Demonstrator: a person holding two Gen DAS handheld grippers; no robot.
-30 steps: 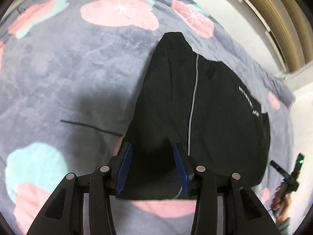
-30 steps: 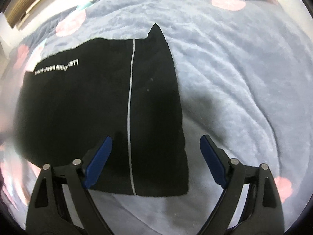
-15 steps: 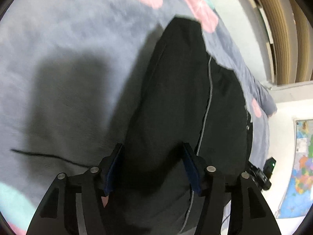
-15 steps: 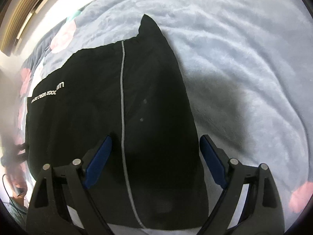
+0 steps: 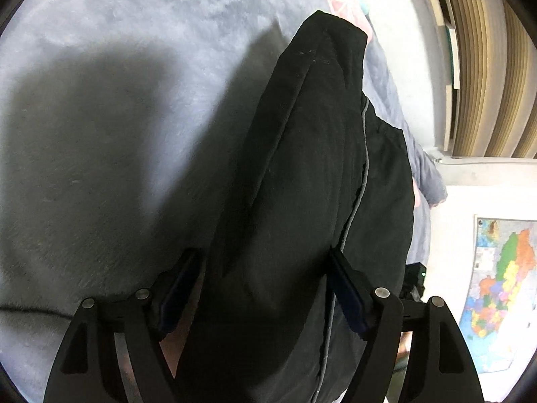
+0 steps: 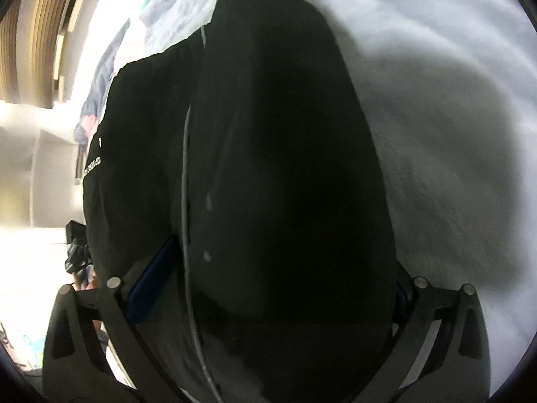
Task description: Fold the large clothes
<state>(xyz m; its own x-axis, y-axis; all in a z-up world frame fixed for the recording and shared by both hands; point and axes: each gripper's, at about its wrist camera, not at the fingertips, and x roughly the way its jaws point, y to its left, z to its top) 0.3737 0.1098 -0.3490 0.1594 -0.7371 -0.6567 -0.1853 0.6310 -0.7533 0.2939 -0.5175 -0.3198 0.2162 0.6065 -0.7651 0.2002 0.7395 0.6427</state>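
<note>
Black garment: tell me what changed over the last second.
Both hand-held grippers, left and right, moved in low over the black garment, which now bulks up between their open fingers and fills both views. The grey blanket stayed put; jaws stayed open.

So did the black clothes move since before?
Yes. The black clothes have come up off the grey blanket toward the camera, hanging between the left gripper fingers; a wall map now shows behind.
</note>
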